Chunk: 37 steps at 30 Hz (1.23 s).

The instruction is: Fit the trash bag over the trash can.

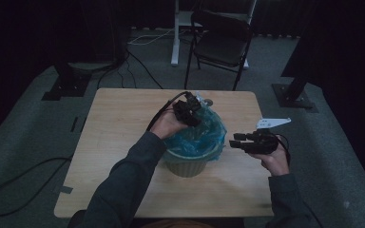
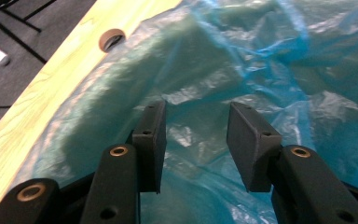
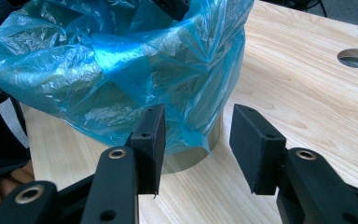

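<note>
From the high view, a bin (image 1: 186, 164) lined with a blue bag (image 1: 197, 135) stands near the middle of the wooden surface (image 1: 114, 142), a little toward the person's edge. The left hand-held gripper (image 1: 188, 112) hangs over the far rim of the bin, its cable looping back across the wood behind the bin. The right hand-held gripper (image 1: 240, 141) sits just beside the bin on its right, apart from it, jaws pointing at its side. Bare wood lies open left of the bin and in front of it. Beyond the far edge of the surface stands a folding chair (image 1: 221, 45), and cables run over the floor (image 1: 28, 137) left of the bin's side of the room.

In the left gripper view, the left hand-held gripper (image 2: 196, 144) is released, its jaws standing apart above the crumpled bag (image 2: 242, 70), with nothing pinched between them. A round hole (image 2: 111, 39) in the surface (image 2: 42, 93) shows just past the bag's edge.

In the right gripper view, the right hand-held gripper (image 3: 196, 149) is likewise released, jaws wide and clear of the bin (image 3: 191, 154). The bag (image 3: 102, 65) drapes over the bin's wall just ahead. A hole (image 3: 356, 58) lies well away from the bin, with open wood (image 3: 298, 93) between.
</note>
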Motion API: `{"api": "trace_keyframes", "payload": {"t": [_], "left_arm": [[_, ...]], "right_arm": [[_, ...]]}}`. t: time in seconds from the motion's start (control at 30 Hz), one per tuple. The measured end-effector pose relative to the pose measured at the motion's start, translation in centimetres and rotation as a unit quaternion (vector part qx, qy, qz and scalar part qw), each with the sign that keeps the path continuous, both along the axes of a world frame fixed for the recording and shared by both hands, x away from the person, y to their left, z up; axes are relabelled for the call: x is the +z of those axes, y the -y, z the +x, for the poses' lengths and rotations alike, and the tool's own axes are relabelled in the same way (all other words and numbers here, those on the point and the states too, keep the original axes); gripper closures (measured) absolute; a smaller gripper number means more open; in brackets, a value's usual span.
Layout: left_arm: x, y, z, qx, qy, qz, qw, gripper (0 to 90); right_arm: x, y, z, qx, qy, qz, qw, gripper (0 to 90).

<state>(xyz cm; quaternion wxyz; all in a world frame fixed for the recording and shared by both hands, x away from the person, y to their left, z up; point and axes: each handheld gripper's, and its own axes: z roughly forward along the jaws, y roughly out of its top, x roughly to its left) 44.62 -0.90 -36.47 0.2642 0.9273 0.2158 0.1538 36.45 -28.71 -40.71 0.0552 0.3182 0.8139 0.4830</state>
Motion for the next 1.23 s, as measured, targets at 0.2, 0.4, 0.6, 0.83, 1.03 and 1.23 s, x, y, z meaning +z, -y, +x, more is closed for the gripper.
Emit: {"api": "trace_keyframes", "payload": {"t": [0.2,0.4,0.6,0.83,1.03,1.23], "left_arm": [[-0.1,0.4,-0.4,-0.027,-0.006,0.0,0.9996,57.6],[-0.4,0.7,-0.5,-0.045,-0.02,0.01,0.9987,57.3],[0.2,0.4,-0.8,-0.047,-0.004,-0.017,0.9987,57.1],[2.6,-2.1,-2.1,-0.042,0.061,-0.102,0.992,56.5],[4.5,-4.7,-2.8,-0.023,0.093,-0.149,0.9842,56.4],[5.2,-6.6,-3.0,-0.005,0.104,-0.169,0.9802,56.4]], "right_arm": [[0.0,0.0,0.0,0.0,0.0,0.0,1.0,55.1],[0.0,0.0,0.0,0.0,0.0,0.0,1.0,55.0],[0.0,0.1,0.0,-0.001,0.0,0.0,1.0,55.0],[0.0,0.2,0.0,-0.002,0.0,0.001,1.0,55.0],[0.0,0.1,0.0,-0.002,0.001,0.0,1.0,55.0],[0.0,0.1,0.0,-0.002,0.001,0.0,1.0,55.0]]}}
